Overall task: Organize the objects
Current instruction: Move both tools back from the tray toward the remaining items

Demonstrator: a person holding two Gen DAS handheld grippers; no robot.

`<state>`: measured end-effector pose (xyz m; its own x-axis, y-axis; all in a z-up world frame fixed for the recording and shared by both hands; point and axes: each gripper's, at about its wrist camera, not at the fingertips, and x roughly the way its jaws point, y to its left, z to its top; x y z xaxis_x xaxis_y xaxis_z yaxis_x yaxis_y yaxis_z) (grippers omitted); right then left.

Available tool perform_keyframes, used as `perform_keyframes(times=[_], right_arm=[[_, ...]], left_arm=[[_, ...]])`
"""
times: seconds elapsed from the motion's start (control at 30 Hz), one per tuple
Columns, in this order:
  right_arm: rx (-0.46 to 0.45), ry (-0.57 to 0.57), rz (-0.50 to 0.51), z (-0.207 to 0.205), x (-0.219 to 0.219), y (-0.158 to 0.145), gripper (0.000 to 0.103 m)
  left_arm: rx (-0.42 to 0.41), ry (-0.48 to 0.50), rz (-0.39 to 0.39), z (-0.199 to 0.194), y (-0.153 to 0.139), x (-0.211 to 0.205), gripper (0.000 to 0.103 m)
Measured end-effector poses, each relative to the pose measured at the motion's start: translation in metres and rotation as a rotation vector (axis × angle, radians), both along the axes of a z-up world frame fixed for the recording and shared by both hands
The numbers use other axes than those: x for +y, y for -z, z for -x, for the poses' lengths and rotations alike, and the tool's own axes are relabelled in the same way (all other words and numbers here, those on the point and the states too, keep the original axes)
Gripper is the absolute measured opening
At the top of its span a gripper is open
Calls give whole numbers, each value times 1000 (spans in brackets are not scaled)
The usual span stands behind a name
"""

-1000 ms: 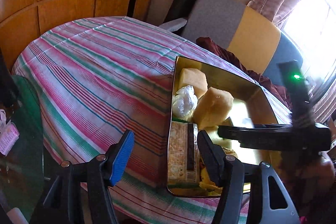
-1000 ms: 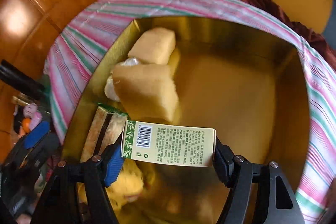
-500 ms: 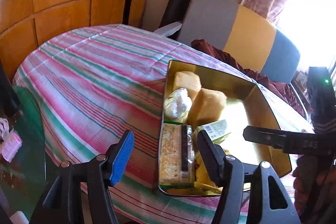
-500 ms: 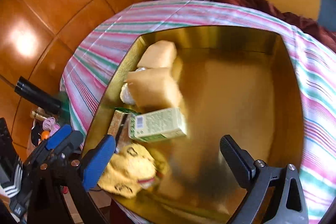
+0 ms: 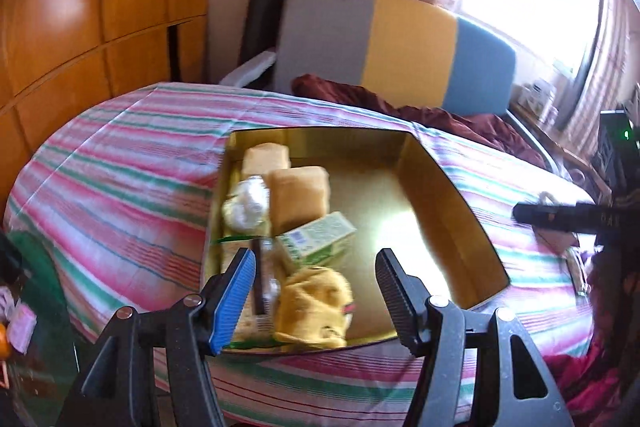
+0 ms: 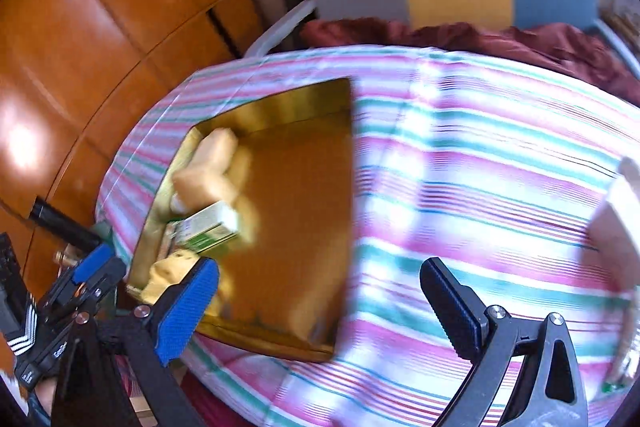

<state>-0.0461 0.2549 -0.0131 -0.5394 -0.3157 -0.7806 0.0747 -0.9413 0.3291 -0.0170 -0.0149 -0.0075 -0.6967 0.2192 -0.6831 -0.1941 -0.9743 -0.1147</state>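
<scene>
One gold tin (image 5: 448, 195) sits on the bench (image 5: 120, 187), which is covered by a striped cloth. Six things lie along the tin's left side. Two tan sponge blocks (image 5: 298, 195) sit at the far end, one behind the other. One clear plastic bag (image 5: 245, 207) lies just left of the nearer block. One green and white carton (image 5: 318, 239) leans against that block, tilted. One cracker packet (image 5: 256, 291) lies flat by the left wall, and one yellow plush toy (image 5: 314, 307) lies at the near end, touching the carton's lower edge. The right half of the tin floor is bare.

The left gripper (image 5: 314, 291) hangs over the near end of the tin, its jaws spread wide and holding nothing. The right gripper (image 6: 320, 303) is likewise spread and empty, over the tin's right wall and the striped cloth. This view is blurred; a pale thing (image 6: 616, 211) at its right edge cannot be made out.
</scene>
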Motion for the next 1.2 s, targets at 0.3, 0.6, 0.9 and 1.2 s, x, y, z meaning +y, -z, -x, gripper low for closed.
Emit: perform_keyframes(times=[0.3, 0.6, 0.9, 1.2], right_arm=[[69, 291, -36, -36, 128, -24, 103], [135, 726, -91, -87, 274, -31, 103], [229, 1238, 266, -178, 374, 2, 103], [190, 1176, 367, -163, 375, 13, 103]], left_arm=[[5, 151, 49, -6, -5, 57, 63], [-10, 335, 86, -11, -4, 127, 63], [-97, 501, 81, -12, 9, 204, 63], [-208, 593, 81, -12, 27, 260, 63]])
